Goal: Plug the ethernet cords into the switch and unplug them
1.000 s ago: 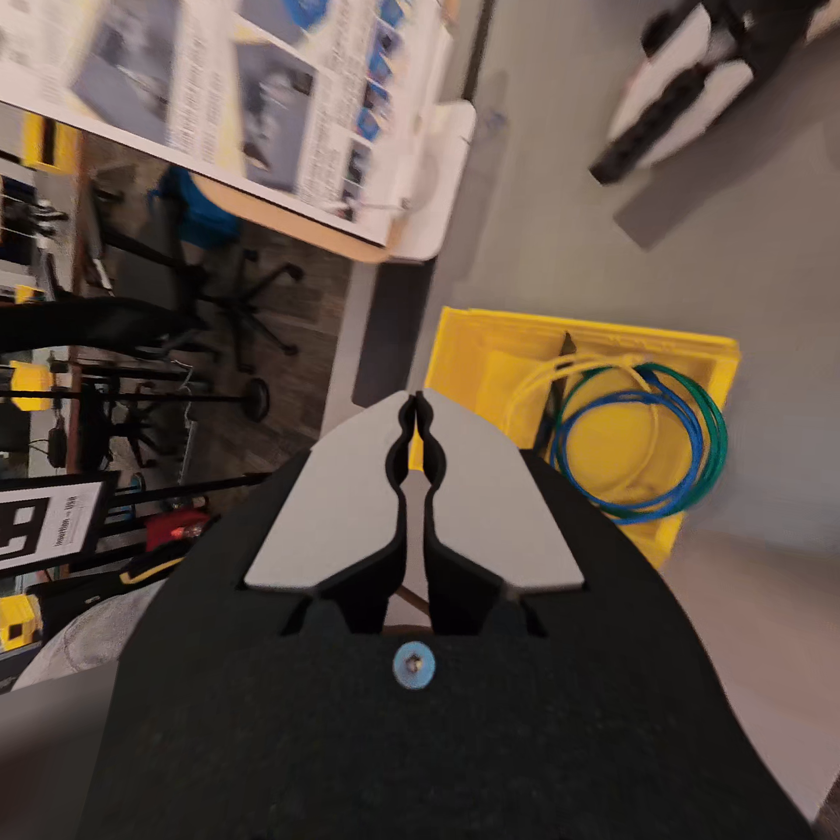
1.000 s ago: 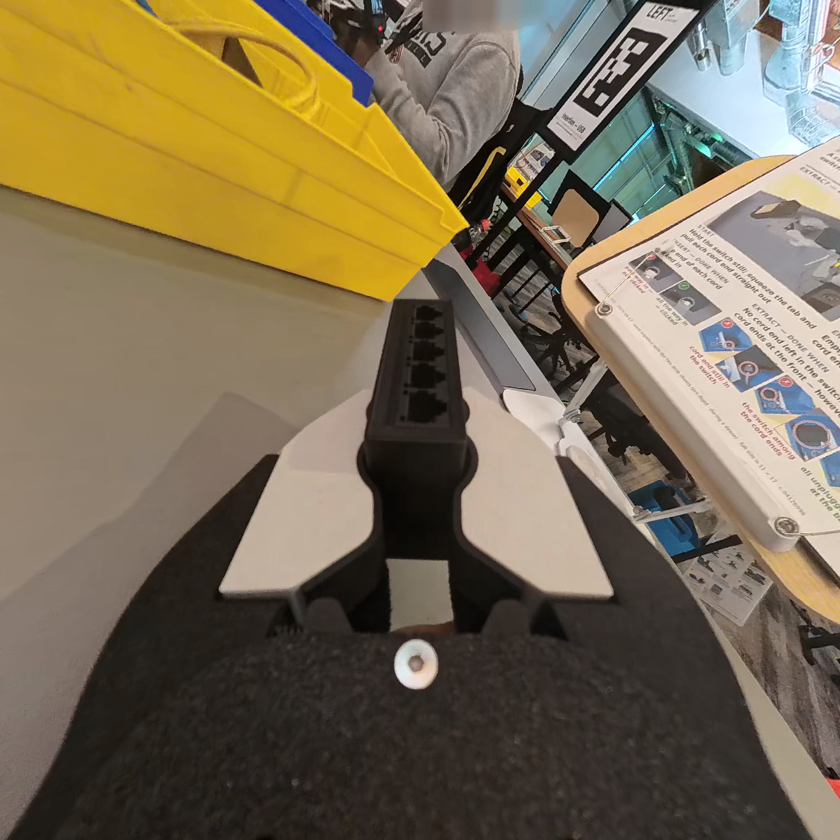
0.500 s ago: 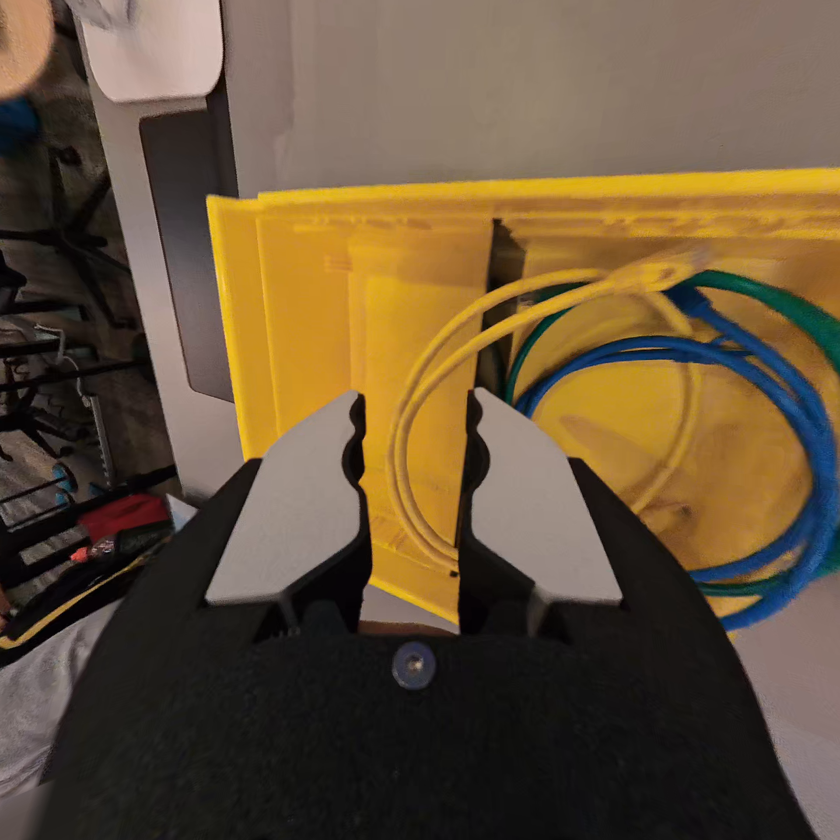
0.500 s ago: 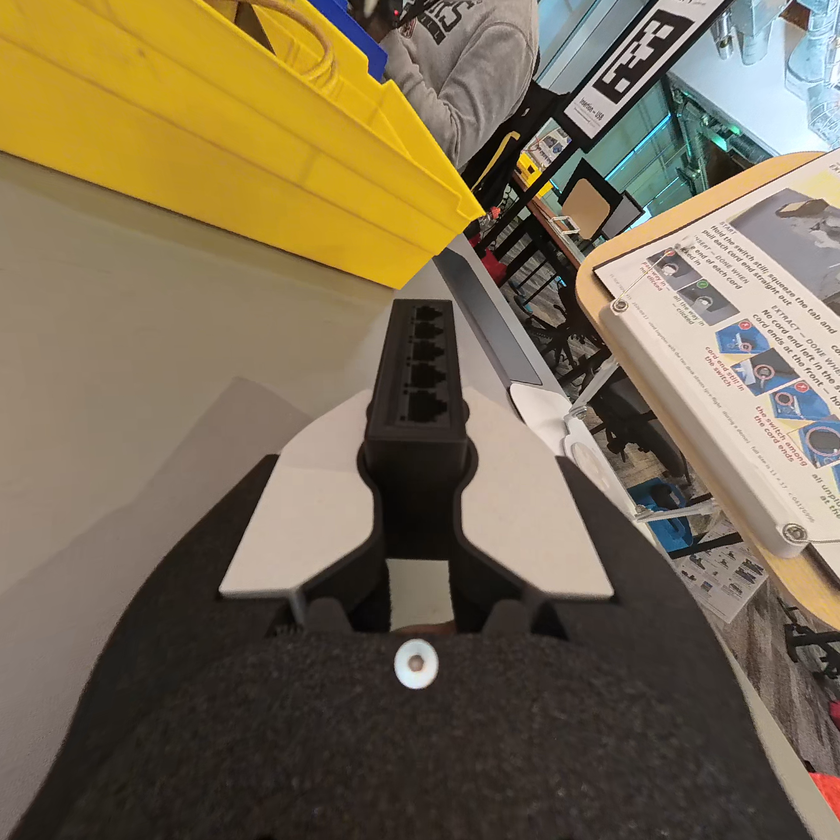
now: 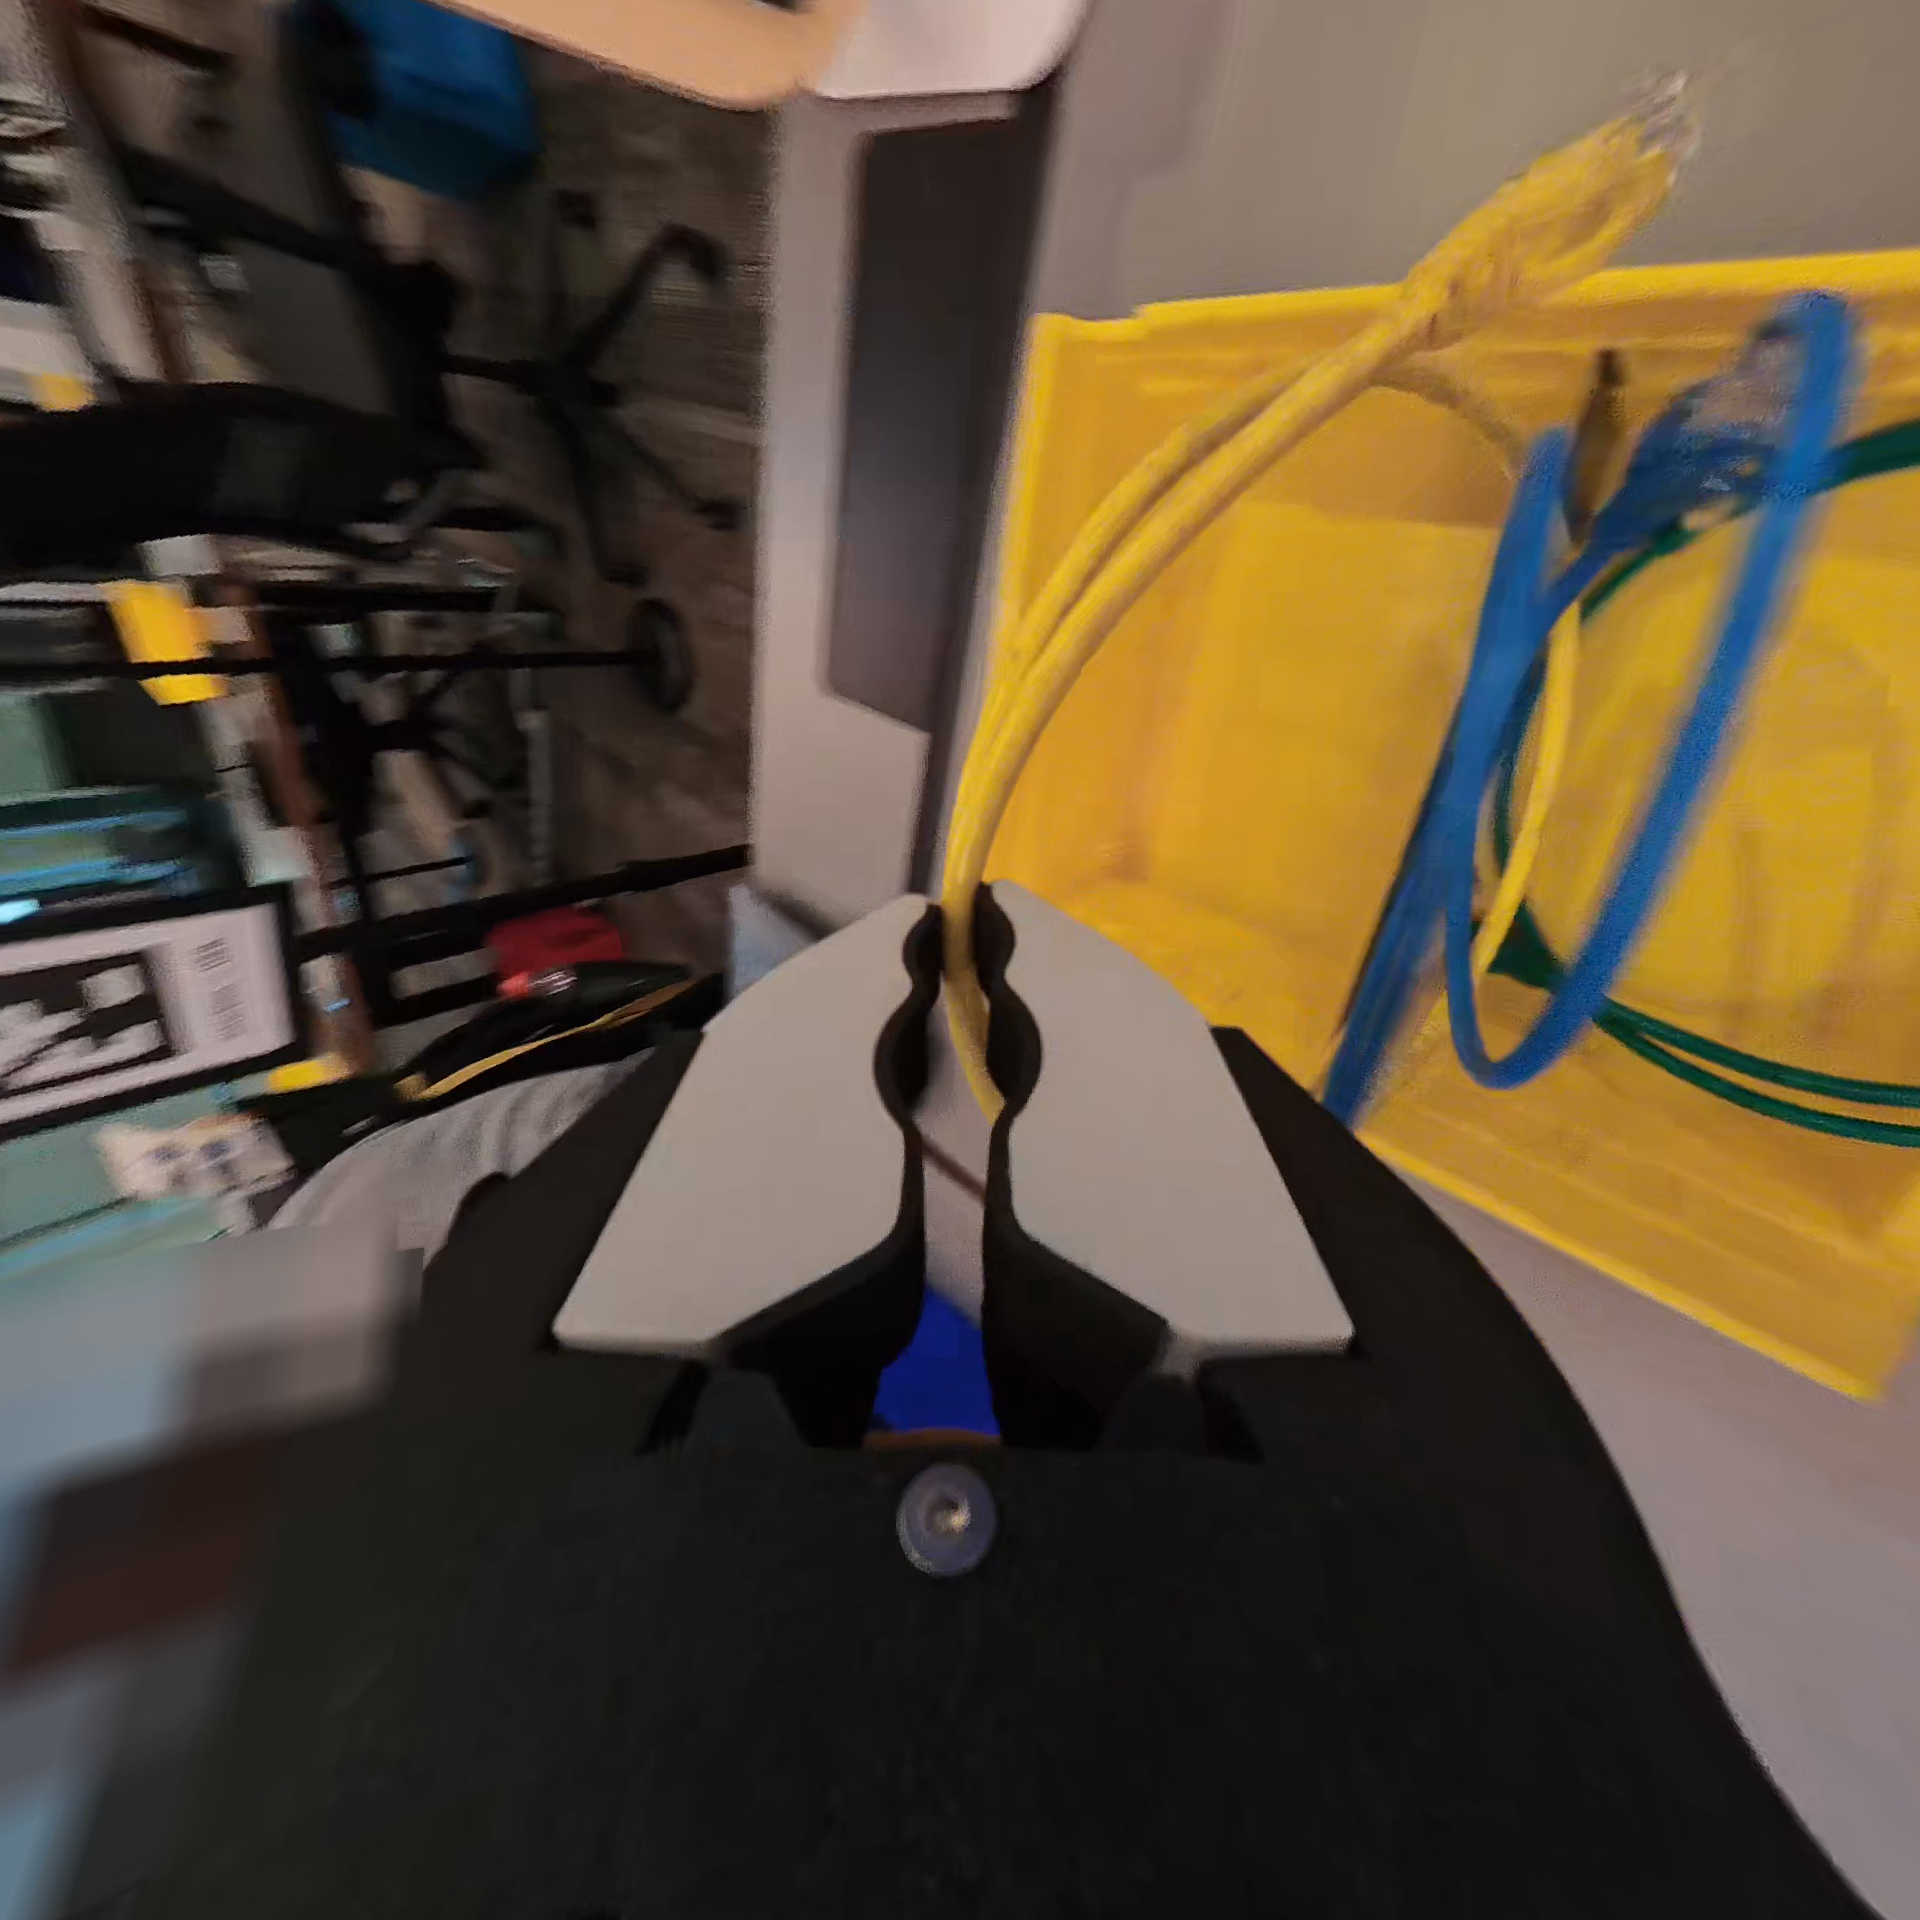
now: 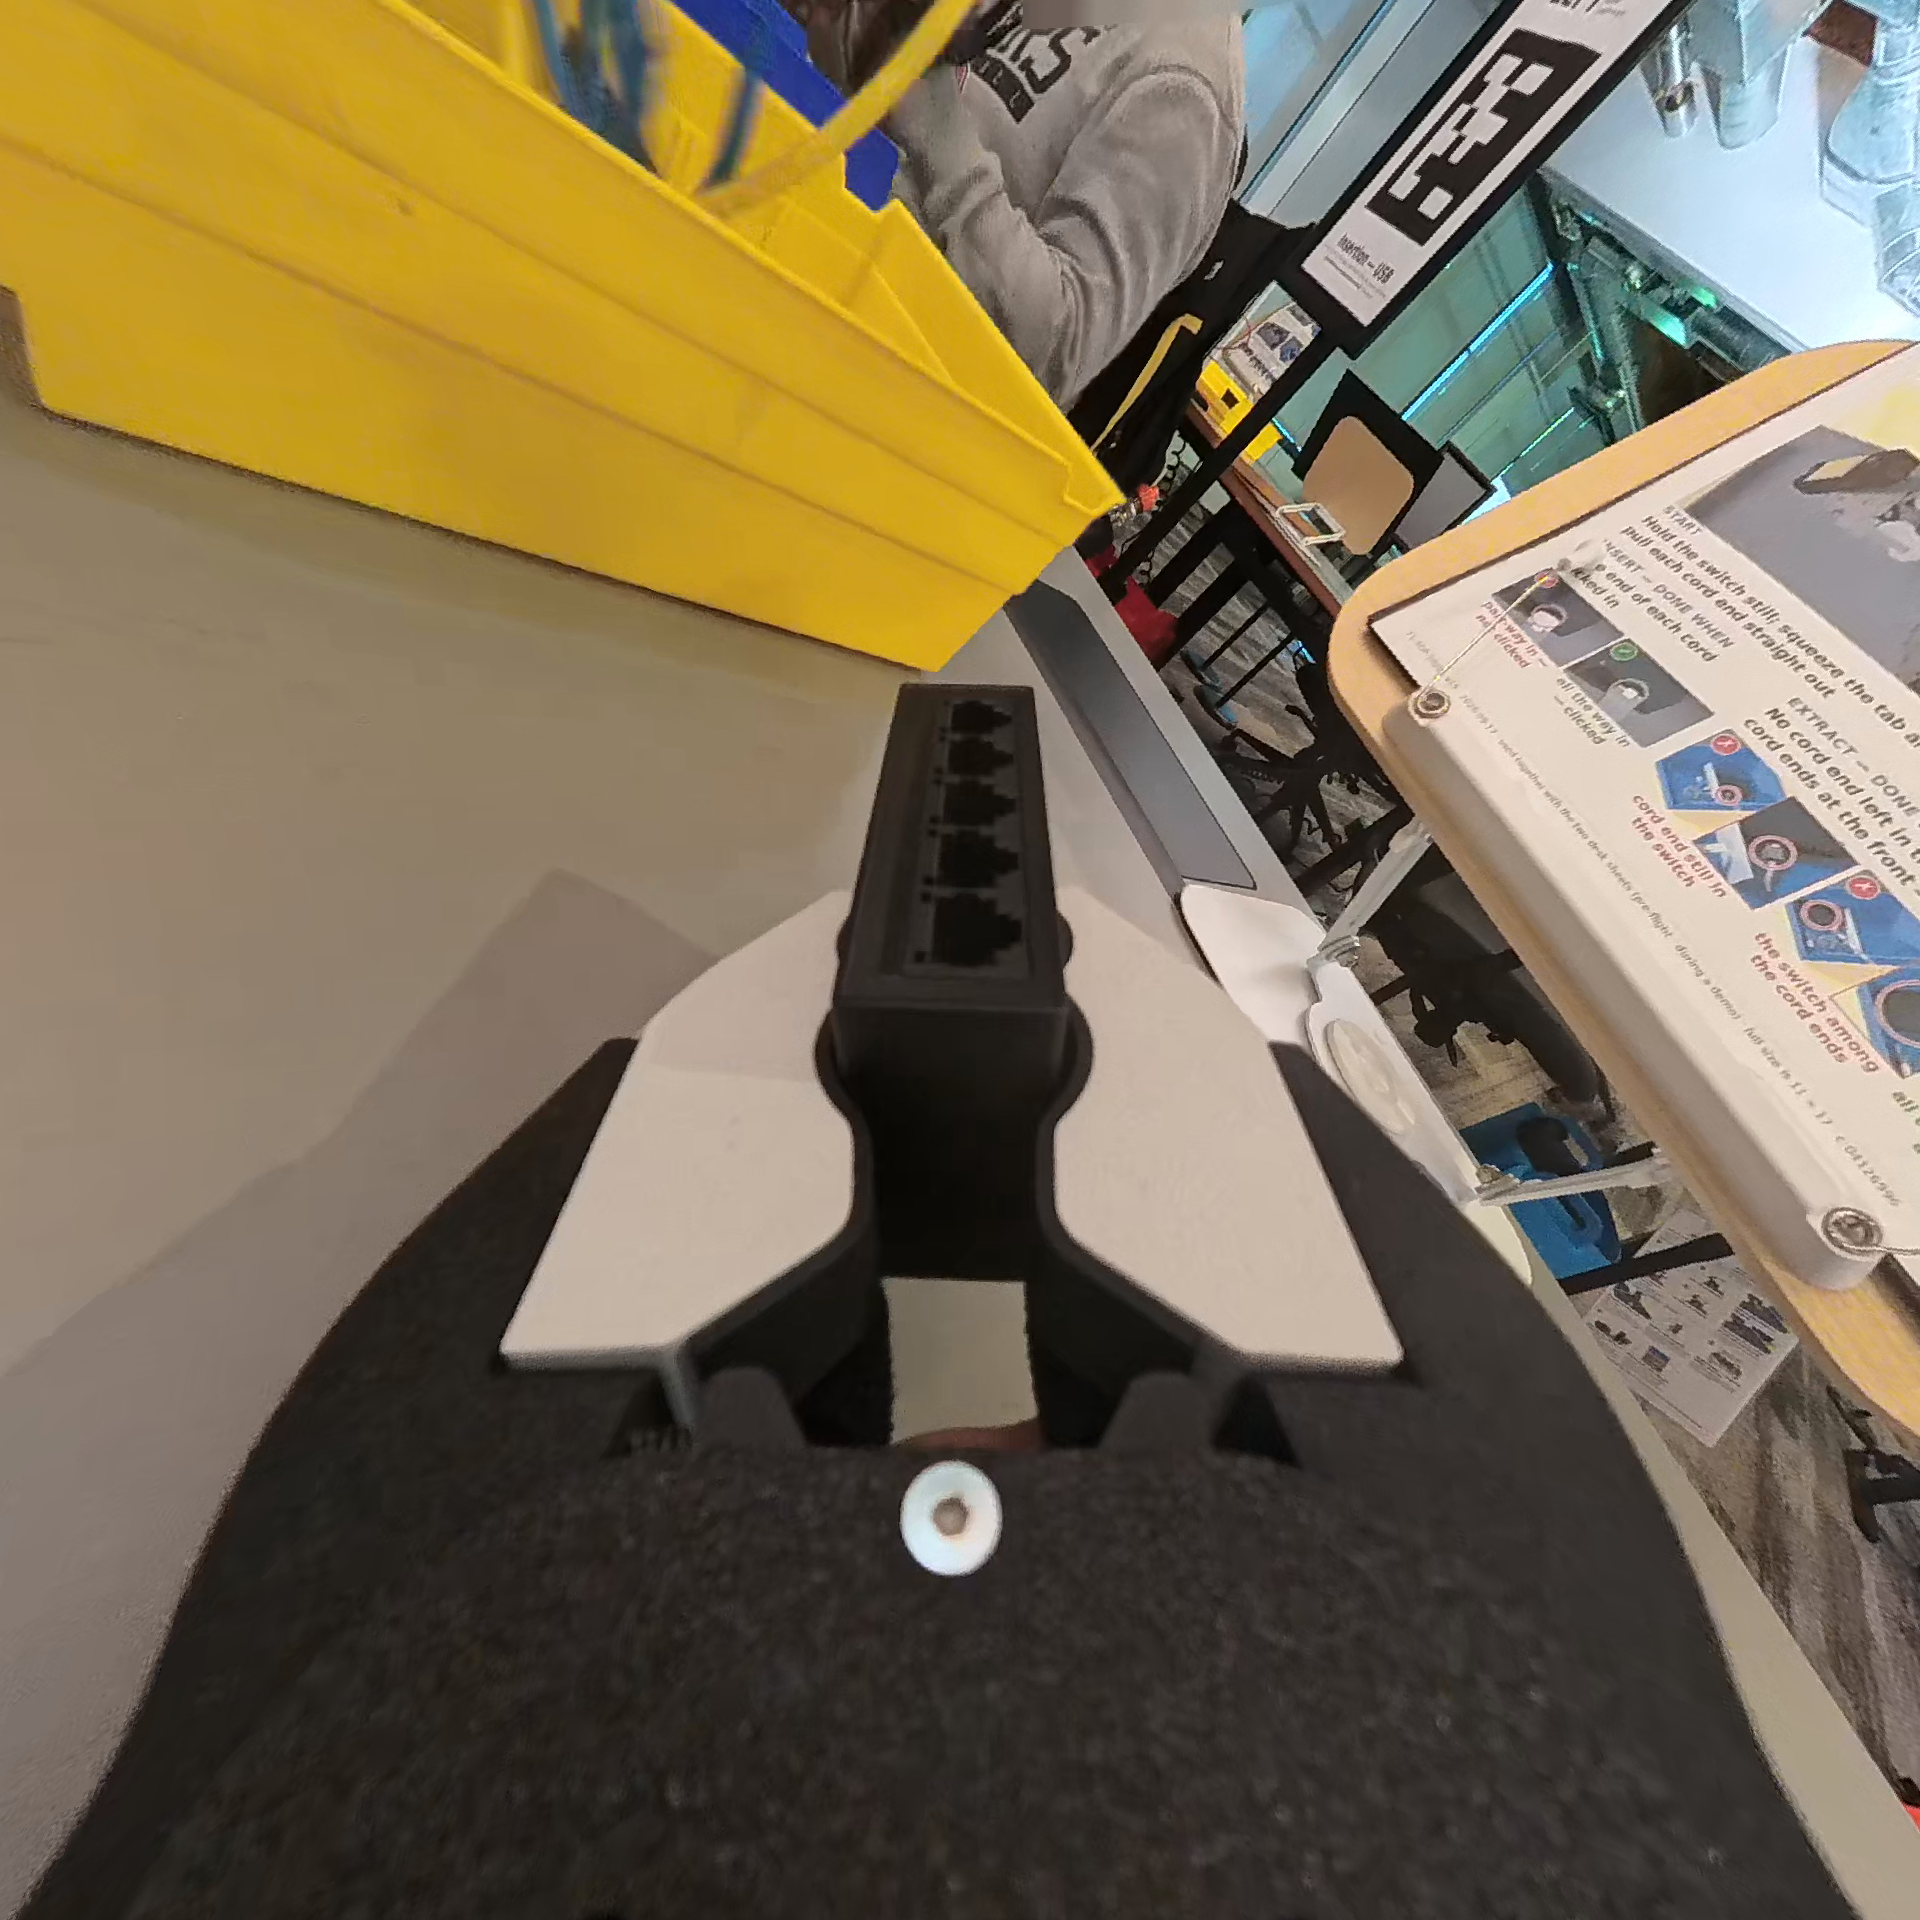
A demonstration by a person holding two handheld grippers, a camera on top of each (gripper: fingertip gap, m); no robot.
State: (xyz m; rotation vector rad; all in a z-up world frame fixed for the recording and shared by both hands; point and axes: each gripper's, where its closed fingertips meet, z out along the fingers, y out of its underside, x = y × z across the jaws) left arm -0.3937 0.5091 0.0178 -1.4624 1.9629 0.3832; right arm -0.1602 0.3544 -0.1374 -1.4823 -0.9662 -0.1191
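Lifting a yellow ethernet cord [image 5: 1049, 665] from the yellow bin [image 5: 1299, 665], the left gripper [image 5: 961, 925] pinches it mid-length. Lower centre, the right gripper [image 6: 951, 977] clamps the black switch [image 6: 956, 862], ports empty. Next, probably regrasp near the plug.

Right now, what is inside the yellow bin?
In the bin lie a blue cord and a green cord; a yellow cord rises out, pinched by the left hand-held gripper. The bin's near corner is hidden.

grey table [image 6: 312, 831], black office chairs [image 5: 582, 343]
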